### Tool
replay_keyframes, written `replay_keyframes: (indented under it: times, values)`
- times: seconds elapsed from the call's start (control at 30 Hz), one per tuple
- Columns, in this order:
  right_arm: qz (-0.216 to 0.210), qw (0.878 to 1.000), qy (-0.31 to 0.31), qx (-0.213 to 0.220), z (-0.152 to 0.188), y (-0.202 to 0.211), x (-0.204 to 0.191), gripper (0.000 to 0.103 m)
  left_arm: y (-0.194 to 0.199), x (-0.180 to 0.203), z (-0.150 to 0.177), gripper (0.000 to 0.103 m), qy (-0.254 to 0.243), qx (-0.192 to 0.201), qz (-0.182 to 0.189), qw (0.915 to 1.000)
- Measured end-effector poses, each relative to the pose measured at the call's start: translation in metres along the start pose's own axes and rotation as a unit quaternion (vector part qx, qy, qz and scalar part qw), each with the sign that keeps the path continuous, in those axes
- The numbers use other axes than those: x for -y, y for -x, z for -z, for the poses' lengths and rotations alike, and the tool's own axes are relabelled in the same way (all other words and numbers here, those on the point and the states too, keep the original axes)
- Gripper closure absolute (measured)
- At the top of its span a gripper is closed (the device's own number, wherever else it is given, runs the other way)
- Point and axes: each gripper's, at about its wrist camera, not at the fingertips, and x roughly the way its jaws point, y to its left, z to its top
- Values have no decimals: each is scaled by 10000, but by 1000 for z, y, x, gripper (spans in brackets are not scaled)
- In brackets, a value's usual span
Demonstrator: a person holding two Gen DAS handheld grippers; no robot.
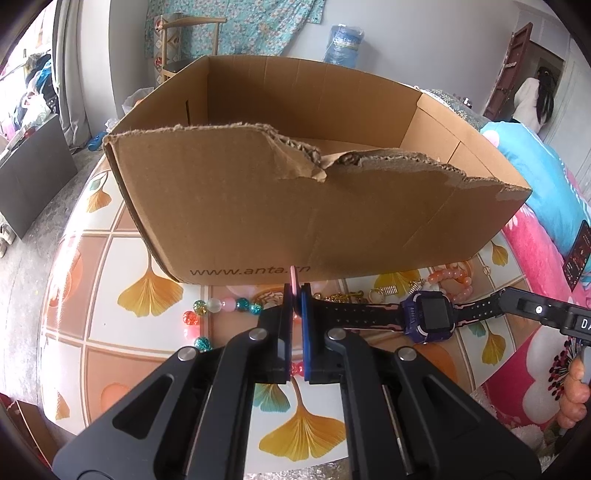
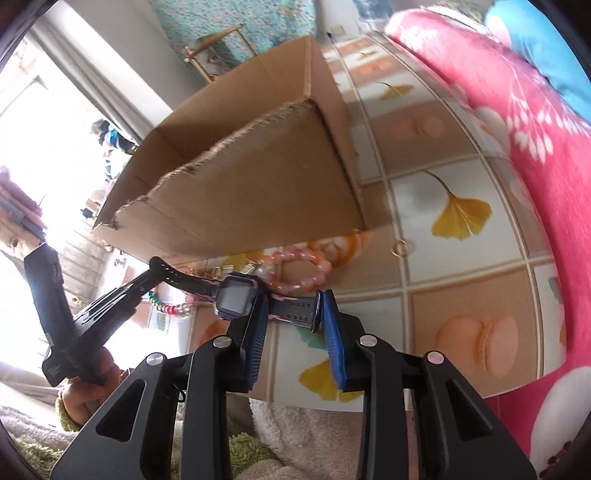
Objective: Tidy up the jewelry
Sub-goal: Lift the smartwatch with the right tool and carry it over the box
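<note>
Behind everything hangs a turquoise flowered curtain, and a person in white stands at a dark door to the far right of the cardboard box. In the left wrist view this torn box stands on the table, which has a cover with yellow ginkgo leaves. On the front wall of the box I read "www.anta.cn", partly hidden by a pink strap tip. Just in front of the box, the left claw is pressed together on one end of the watch, a purple case with a black and pink strap. The other strap end meets the right claw; on its body only "DA" is readable. Under the watch, near the box, lie a coloured bead bracelet, a gold chain and a peach bead bracelet.

In the right wrist view the box is tilted. In front of it the right claw has its blue pads spread, with the strap of the watch between them; the buckle end touches one pad. The left claw pinches the far strap end. The peach bracelet lies at the foot of the box, and a small gold ring is just beside its right corner.
</note>
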Motion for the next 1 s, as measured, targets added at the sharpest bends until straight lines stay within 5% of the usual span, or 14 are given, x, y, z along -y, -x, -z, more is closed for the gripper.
replay_keyframes:
  times: [0.07, 0.23, 0.7, 1.0]
  values:
    - [122, 9999, 91, -2, 0, -3, -4, 74, -1, -1, 0, 100, 25, -10, 4, 10000]
    - [648, 9976, 262, -13, 5, -6, -4, 96, 0, -2, 1, 100, 41, 14, -33, 10000]
    - [1148, 9842, 1206, 596, 14, 27, -39, 98, 42, 35, 3, 101, -519, 625, -124, 9966]
    - [1133, 9695, 1690, 1363, 20, 88, -67, 98, 115, 58, -4, 101, -879, 1369, 33, 9867]
